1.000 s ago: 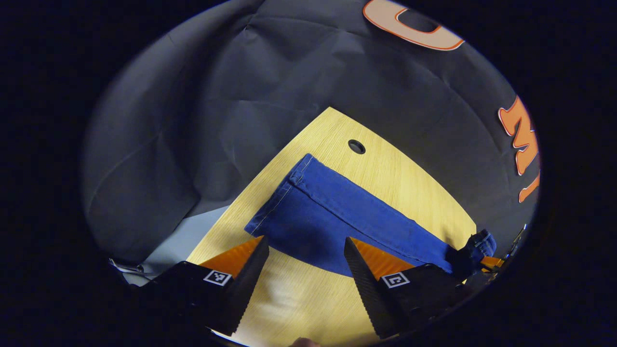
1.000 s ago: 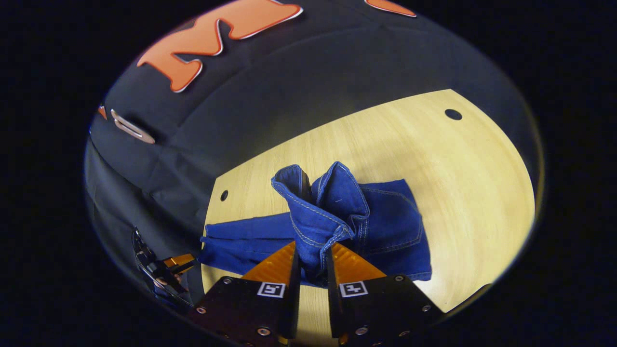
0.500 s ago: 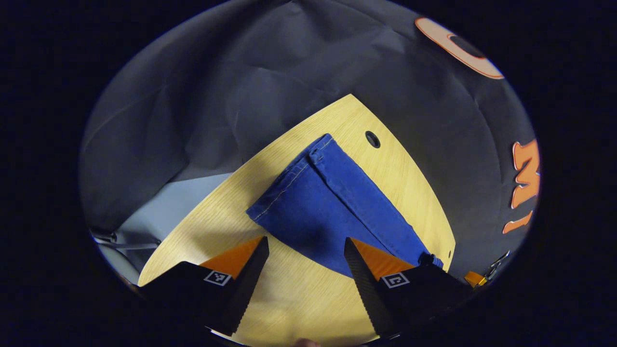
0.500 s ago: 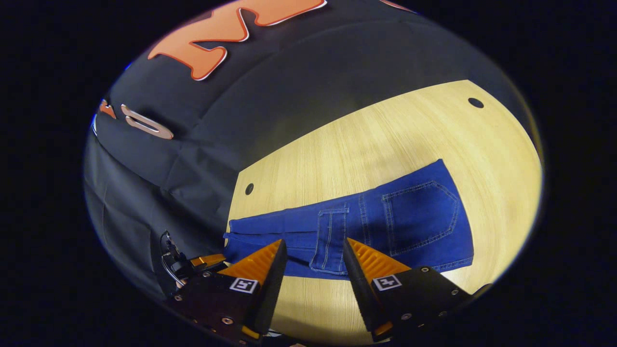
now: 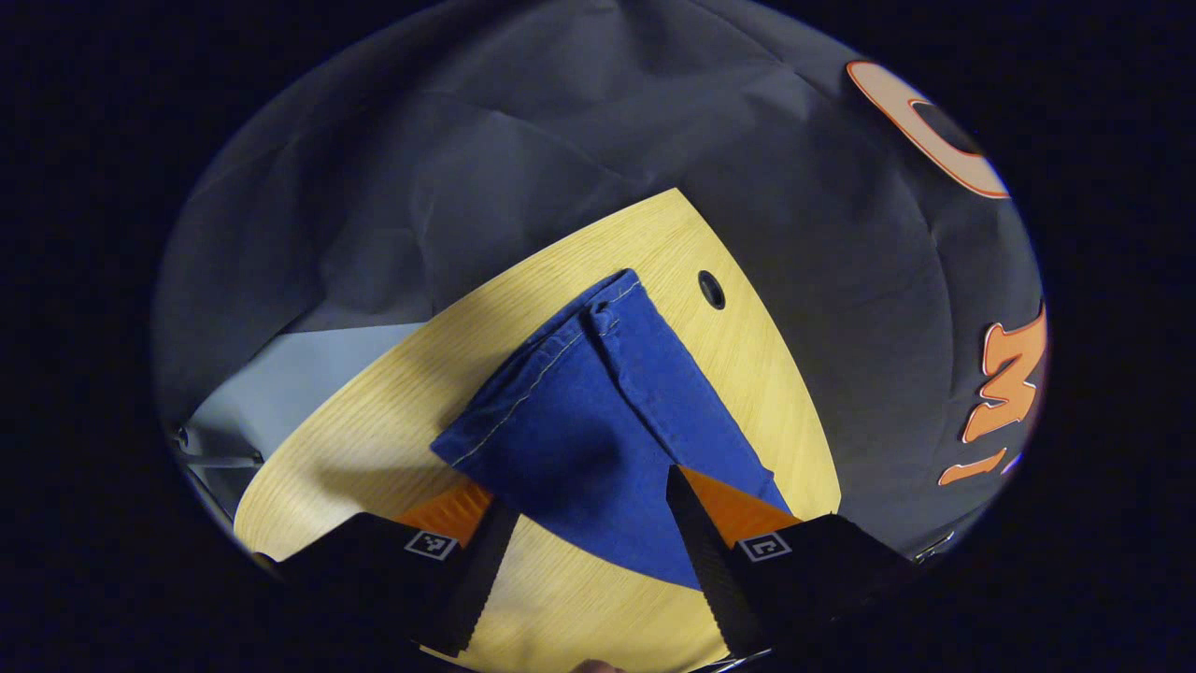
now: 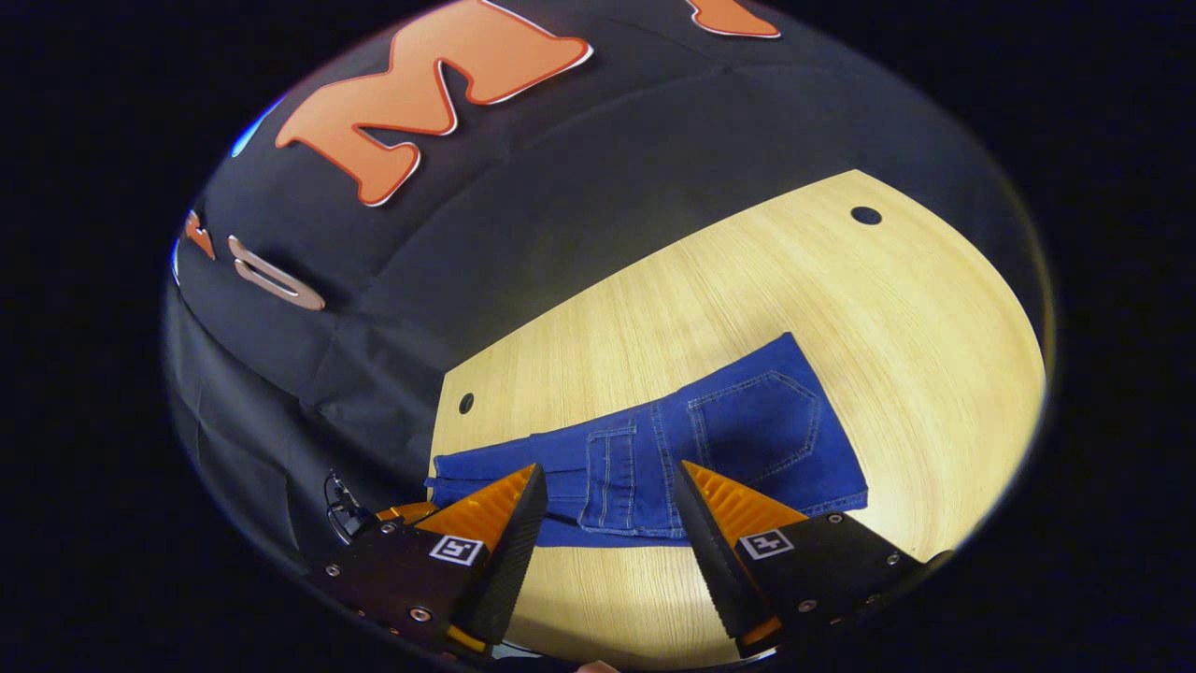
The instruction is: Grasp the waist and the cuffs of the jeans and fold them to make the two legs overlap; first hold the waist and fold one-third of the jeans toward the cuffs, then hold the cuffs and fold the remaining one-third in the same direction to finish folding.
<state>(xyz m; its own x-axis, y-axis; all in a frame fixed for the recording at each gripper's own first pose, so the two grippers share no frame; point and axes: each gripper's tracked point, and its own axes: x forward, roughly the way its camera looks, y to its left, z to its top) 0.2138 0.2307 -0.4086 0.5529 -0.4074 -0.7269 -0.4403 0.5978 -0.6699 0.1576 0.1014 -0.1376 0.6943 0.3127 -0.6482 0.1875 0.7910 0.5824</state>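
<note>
Light fell from above, bright on the table (image 6: 747,308) and dim on the cloth wall behind. Both views were sharp at centre. Fisheye distortion bent the table's edges, and a soft shadow lay beside the jeans (image 5: 579,421).

A light wooden table (image 5: 392,411) with fine straight grain filled the lower centre of the left gripper view, a small dark round hole (image 5: 711,289) near its far corner. In the right gripper view, two such holes (image 6: 465,403) (image 6: 865,216) sat near the back edge. Wrinkled black cloth (image 5: 523,131) hung behind; pale floor (image 5: 280,374) lay at left.
</note>
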